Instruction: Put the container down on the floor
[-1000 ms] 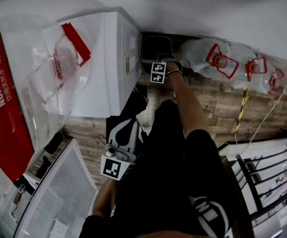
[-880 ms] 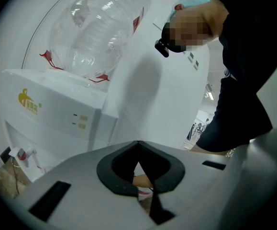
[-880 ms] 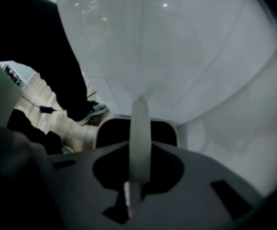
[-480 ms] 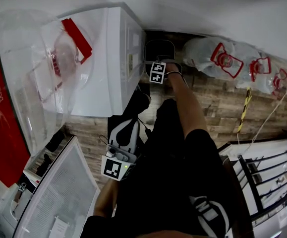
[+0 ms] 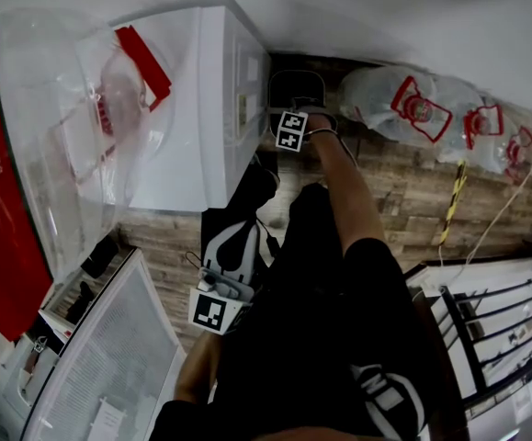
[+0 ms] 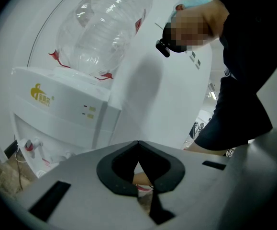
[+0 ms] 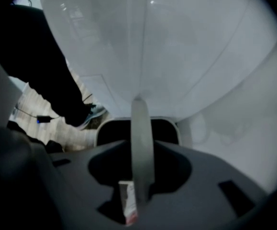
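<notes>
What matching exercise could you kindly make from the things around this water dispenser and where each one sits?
Things:
1. large bottle
2. container
3. spare bottles
4. yellow-and-black strip

Places:
A. lying along the wall
B. upside down on the water dispenser
C. in the corner between dispenser and wall
D. running across the floorboards

Pairs: 1-B, 2-C, 3-A, 4-D

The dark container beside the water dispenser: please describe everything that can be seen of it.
The container is a dark bin with rounded corners and a pale rim, plastic by its look. It stands upright on the wooden floor, beside the white water dispenser and near the wall. Its inside is too dark to read. A thin grey band, probably its handle, rises between the jaws of the right gripper, which are opening.
</notes>
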Action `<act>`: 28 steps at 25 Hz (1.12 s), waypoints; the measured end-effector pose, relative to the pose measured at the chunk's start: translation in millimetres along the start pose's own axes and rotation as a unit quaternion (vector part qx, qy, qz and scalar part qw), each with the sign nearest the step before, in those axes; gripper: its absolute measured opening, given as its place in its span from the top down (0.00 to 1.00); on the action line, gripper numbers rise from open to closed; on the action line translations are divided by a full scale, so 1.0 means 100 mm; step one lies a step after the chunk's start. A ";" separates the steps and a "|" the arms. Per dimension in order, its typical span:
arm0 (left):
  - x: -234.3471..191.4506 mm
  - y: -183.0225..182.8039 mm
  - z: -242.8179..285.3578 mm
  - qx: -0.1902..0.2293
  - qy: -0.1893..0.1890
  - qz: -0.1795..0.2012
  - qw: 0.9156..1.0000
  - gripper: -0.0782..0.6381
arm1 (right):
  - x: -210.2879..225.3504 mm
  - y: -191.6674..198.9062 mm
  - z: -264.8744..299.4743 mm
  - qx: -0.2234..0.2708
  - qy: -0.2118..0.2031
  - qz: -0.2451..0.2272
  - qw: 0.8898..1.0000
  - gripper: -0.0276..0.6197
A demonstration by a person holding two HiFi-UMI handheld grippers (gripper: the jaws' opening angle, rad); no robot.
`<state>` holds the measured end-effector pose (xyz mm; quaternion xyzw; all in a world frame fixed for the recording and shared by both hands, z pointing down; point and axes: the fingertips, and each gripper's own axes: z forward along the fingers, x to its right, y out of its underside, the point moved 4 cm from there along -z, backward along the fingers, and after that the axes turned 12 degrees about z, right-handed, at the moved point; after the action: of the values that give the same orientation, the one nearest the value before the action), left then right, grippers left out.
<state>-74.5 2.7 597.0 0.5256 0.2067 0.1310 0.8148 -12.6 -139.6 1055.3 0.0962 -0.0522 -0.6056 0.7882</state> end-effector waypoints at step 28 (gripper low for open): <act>0.33 -0.59 -0.72 0.000 -0.061 0.039 0.997 0.85 | -0.21 0.48 -2.57 0.095 0.000 0.286 0.954 0.84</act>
<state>-79.5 50.5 510.3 0.5403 0.1355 0.1305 0.8202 78.1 -85.2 815.0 0.1522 -0.1348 -0.3474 0.9154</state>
